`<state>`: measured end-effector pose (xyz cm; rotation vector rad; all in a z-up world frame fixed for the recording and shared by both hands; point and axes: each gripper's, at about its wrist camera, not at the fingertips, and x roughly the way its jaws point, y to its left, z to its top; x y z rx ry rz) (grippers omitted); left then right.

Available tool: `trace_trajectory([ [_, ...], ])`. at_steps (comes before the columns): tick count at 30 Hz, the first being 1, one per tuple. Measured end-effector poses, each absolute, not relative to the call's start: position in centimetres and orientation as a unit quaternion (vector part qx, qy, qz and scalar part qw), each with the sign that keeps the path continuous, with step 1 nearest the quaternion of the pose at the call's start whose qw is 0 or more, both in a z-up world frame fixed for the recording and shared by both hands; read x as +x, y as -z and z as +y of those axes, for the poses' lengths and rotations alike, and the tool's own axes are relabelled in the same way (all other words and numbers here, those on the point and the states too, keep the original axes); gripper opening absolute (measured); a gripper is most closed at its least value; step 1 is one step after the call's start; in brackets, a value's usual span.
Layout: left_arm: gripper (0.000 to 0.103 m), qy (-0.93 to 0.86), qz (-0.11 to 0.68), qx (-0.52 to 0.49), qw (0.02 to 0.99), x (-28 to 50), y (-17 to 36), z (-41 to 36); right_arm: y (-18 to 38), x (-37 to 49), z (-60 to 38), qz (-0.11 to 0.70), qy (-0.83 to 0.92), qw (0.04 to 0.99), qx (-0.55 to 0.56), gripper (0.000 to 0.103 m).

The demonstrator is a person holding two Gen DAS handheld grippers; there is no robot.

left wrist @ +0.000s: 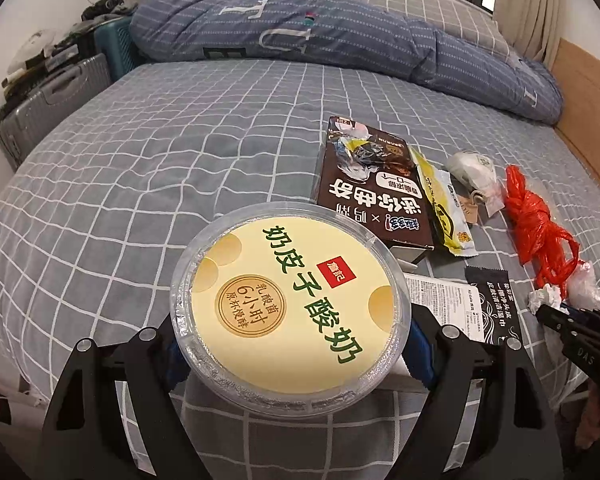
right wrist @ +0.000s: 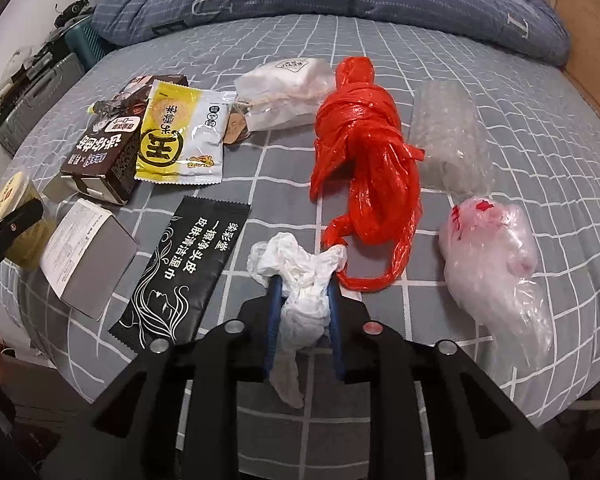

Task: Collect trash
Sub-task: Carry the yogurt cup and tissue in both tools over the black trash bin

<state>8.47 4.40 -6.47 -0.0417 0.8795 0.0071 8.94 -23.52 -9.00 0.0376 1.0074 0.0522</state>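
Observation:
My left gripper (left wrist: 290, 344) is shut on a round yogurt cup (left wrist: 290, 304) with a yellow lid, held above the bed; the cup also shows at the left edge of the right wrist view (right wrist: 14, 216). My right gripper (right wrist: 303, 292) is shut on a crumpled white tissue (right wrist: 300, 276), low over the bed; it also shows in the left wrist view (left wrist: 546, 300). Trash lies on the bed: a brown cookie box (left wrist: 364, 188) (right wrist: 112, 152), a yellow snack wrapper (right wrist: 178, 136), a black wipe packet (right wrist: 184, 264), a red plastic bag (right wrist: 364, 152) and a clear plastic bag (right wrist: 496, 260).
The grey checked bed sheet (left wrist: 160, 152) spreads to the left. A rolled blue duvet (left wrist: 340, 32) lies at the back. A small white-grey box (right wrist: 88, 256), a white paper bag (right wrist: 288, 88) and bubble wrap (right wrist: 448, 132) lie among the trash. A grey suitcase (left wrist: 40, 108) stands left of the bed.

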Motion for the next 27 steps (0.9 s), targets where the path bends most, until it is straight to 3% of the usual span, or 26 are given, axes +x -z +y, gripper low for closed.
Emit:
trace_trajectory([
  [5,0.08,-0.008,0.425,-0.021,0.905,8.5,6.4,4.6,8.8,8.6,-23.7,0.485,-0.03,0.874,0.024,0.024],
  [10,0.08,-0.009,0.424,-0.019,0.905,8.4,6.1,4.5,8.4,8.5,-23.8,0.488,-0.037,0.872,0.034,0.013],
  [27,0.08,0.003,0.409,-0.035,0.912,6.6,3.1,4.2,3.9,6.2,-24.0,0.447,-0.041,0.893,0.035,0.012],
])
